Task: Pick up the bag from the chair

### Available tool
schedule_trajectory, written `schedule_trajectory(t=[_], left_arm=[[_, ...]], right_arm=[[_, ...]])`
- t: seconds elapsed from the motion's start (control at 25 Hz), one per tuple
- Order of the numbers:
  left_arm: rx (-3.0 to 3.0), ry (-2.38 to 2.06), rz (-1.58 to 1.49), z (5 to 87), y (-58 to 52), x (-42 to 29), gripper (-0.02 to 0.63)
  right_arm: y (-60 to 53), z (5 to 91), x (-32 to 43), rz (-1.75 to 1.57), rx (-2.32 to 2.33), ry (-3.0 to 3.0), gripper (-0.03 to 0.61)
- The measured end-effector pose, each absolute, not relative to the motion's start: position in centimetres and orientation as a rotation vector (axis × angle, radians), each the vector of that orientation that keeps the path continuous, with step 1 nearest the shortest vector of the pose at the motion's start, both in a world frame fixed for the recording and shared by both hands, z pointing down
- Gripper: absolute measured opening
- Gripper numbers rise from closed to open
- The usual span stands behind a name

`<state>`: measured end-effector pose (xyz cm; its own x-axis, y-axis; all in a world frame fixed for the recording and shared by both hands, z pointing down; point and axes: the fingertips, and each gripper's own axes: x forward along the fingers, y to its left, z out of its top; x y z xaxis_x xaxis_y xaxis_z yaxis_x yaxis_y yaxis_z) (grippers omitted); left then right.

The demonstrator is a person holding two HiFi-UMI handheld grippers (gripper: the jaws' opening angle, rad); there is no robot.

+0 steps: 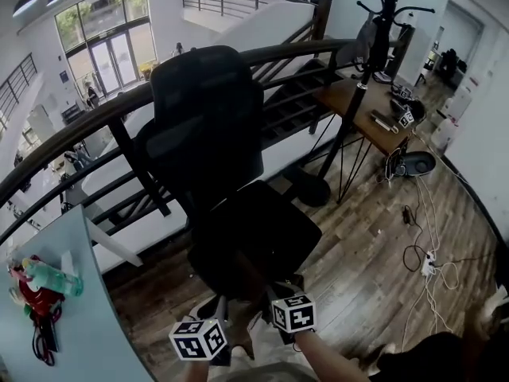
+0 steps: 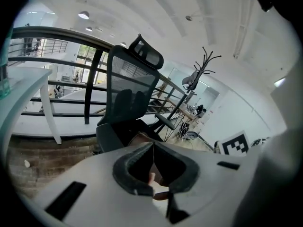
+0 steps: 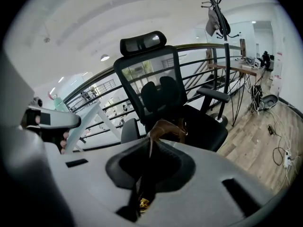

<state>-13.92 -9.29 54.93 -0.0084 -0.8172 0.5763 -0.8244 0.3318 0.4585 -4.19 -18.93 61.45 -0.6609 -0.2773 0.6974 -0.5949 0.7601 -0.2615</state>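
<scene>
Jaws of the right tool (image 3: 150, 144) are closed on the brown strap of the bag (image 3: 166, 126), and the strap loops up just past their tips in front of the chair (image 3: 156, 89). A small gold fitting shows low in the gap behind the pinch. The left tool (image 2: 152, 148) has its jaws pressed together too. Brown leather sits right at their meeting line, so it appears to have hold of the bag as well. From the head view, both tools sit side by side at the near edge of the black seat (image 1: 254, 229). A pale brown bit of the bag shows between their marker cubes (image 1: 199, 341). Whether the bag touches the seat cannot be told. The chair's mesh back stands upright against a dark curved railing (image 1: 95, 118). A pale worktop (image 1: 79, 309) to the left carries a green bottle (image 1: 52, 277) beside something red. A coat rack (image 1: 374, 46) and a wooden desk (image 1: 358, 106) stand to the right, with cables (image 1: 421, 249) lying on the wood floor (image 1: 374, 213).
</scene>
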Motion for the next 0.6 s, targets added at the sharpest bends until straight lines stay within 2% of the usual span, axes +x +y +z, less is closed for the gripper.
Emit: schedule_trajectory(t=[0.6], left_arm=[[1.574,-1.813,0.018,52.0,-7.3,-12.1,0.003]], right_arm=[[-17.5,53.3,0.4,0.676,0.81,-2.431,0.021]])
